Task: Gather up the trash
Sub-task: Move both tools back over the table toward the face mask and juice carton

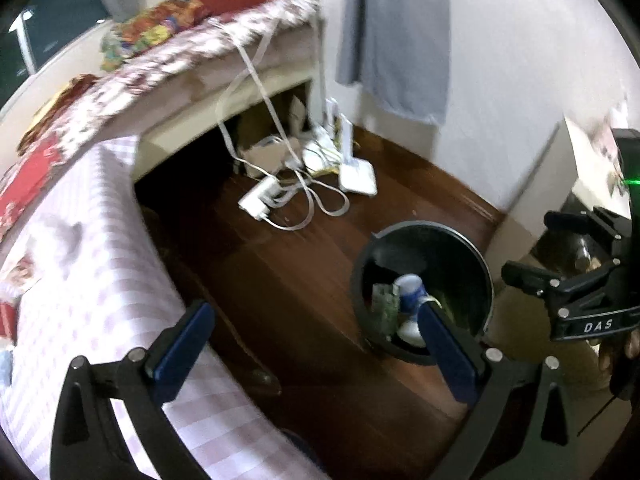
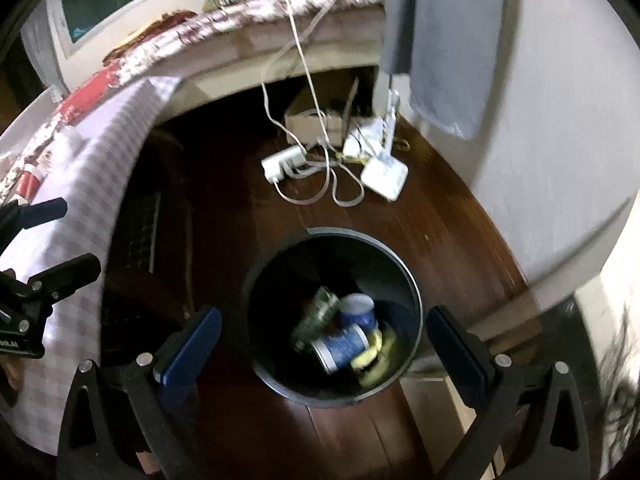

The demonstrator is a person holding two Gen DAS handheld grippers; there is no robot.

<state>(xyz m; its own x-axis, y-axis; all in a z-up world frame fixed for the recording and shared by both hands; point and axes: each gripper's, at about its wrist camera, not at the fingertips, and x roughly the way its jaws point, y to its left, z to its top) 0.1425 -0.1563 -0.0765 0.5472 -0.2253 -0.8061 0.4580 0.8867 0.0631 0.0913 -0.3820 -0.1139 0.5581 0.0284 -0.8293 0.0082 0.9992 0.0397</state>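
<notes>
Both claws, left gripper and right gripper, are released and hold nothing.
Black bin below contains two blue cups.

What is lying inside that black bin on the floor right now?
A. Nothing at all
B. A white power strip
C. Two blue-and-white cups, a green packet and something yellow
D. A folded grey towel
C: the right wrist view looks down into the black bin and shows two blue-and-white cups, a green packet and something yellow at the bottom.

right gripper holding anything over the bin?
No: the right gripper is open and holds nothing above the trash bin, where two blue-and-white cups already lie.
</notes>
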